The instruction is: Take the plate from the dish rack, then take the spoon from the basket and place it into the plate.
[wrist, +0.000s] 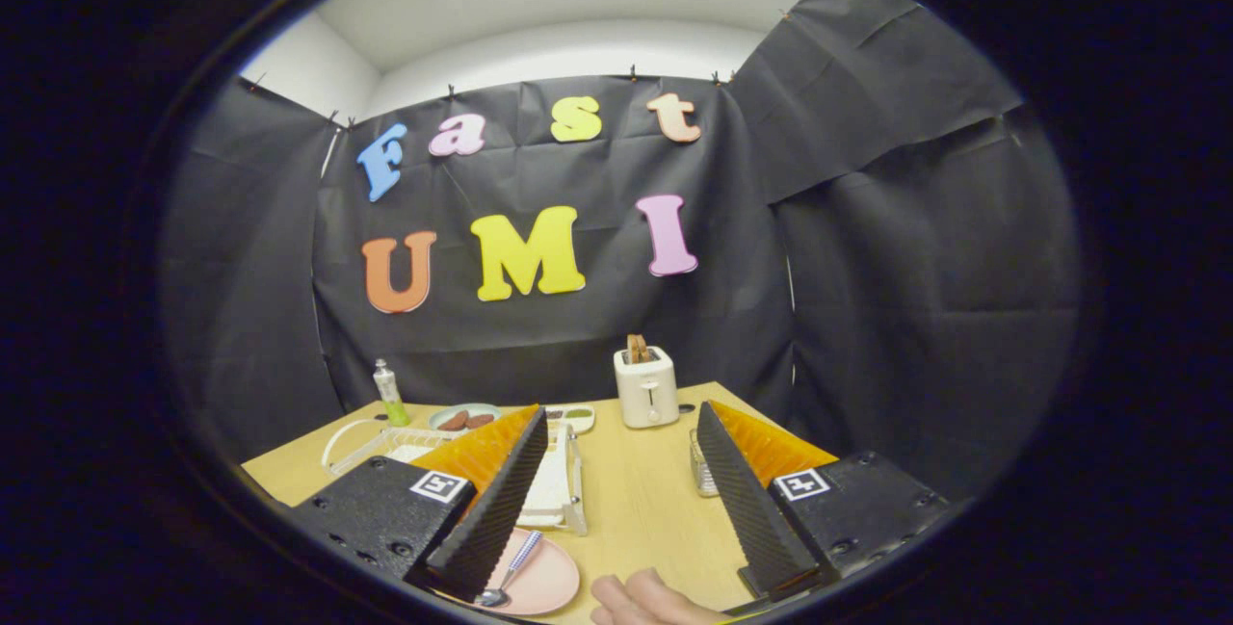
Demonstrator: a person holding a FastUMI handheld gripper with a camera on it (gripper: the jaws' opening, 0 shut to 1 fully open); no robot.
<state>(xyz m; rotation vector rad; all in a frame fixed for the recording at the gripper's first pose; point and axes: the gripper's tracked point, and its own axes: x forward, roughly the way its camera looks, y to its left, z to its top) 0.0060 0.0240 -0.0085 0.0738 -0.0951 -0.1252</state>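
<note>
My gripper (616, 442) is raised above the wooden table (636, 509), open, with nothing between its fingers. A pink plate (539, 586) lies on the table under the left finger, near the front edge. A spoon (506, 577) with a bluish handle rests in the plate, bowl toward me. The white dish rack (554, 490) stands just beyond the plate, partly hidden by the left finger. A small wire basket (701, 466) peeks out beside the right finger.
A white toaster (645, 386) with toast in it stands at the table's back. A green bottle (391, 396), a plate with brown food (462, 418) and a small dish (573, 415) sit at the back left. A person's hand (645, 601) rests at the front edge.
</note>
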